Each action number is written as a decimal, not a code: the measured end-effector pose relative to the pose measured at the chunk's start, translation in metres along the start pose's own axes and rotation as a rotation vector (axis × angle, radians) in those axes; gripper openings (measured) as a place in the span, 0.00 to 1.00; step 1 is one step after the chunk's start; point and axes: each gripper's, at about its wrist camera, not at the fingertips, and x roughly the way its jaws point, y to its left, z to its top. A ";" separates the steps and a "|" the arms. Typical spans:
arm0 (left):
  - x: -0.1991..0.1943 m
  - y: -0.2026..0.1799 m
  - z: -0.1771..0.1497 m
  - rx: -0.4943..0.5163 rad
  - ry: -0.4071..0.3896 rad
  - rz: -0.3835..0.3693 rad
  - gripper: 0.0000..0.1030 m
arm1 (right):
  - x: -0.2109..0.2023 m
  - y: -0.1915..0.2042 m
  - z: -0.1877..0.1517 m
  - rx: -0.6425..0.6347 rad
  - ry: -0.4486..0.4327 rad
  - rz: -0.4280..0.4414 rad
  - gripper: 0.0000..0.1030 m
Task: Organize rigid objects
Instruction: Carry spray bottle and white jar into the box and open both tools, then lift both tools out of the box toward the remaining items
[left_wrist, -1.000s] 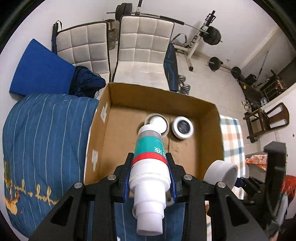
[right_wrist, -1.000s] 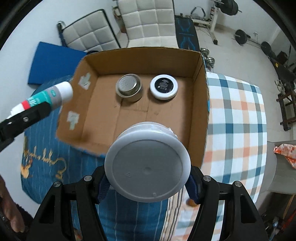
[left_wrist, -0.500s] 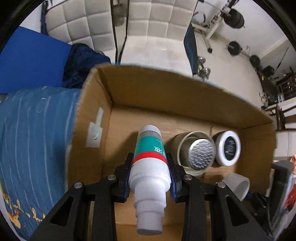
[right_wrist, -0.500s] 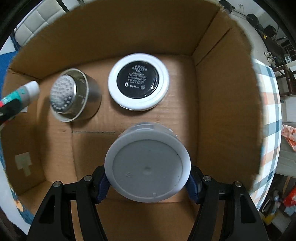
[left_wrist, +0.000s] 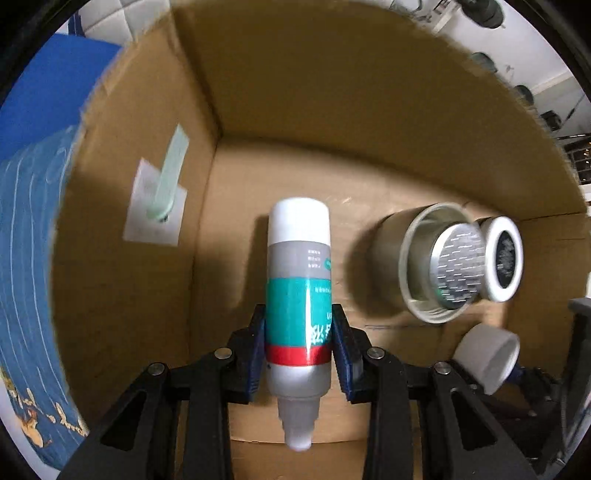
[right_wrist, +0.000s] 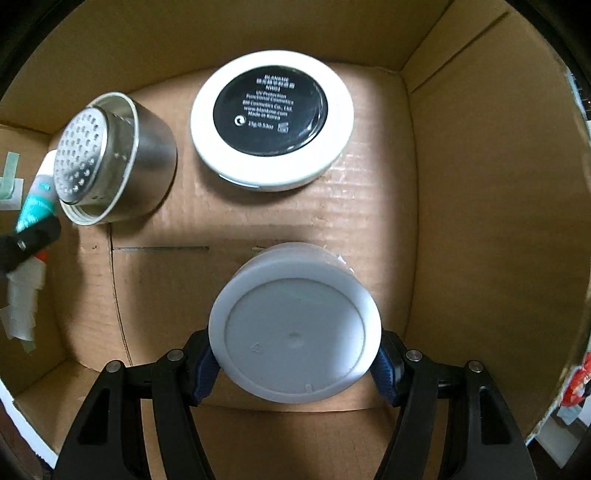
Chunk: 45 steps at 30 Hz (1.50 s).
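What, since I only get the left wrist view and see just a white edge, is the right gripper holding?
Observer: The right gripper is shut on a white jar, flat base toward its camera.
Operator: Is it inside the box?
Observer: Yes, cardboard box walls surround it; the round compact lies beyond the jar.
Operator: Does the compact touch the steel cup?
Observer: No, a strip of floor shows between it and the steel cup.
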 end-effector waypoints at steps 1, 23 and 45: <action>0.004 0.002 0.002 -0.010 0.018 0.008 0.29 | 0.001 -0.002 0.000 0.000 -0.002 -0.004 0.68; -0.015 -0.016 0.019 0.037 0.012 0.081 0.35 | -0.017 -0.005 0.019 0.043 -0.004 0.007 0.71; -0.132 -0.014 -0.072 0.040 -0.243 0.000 0.92 | -0.123 0.006 -0.060 -0.026 -0.214 0.050 1.00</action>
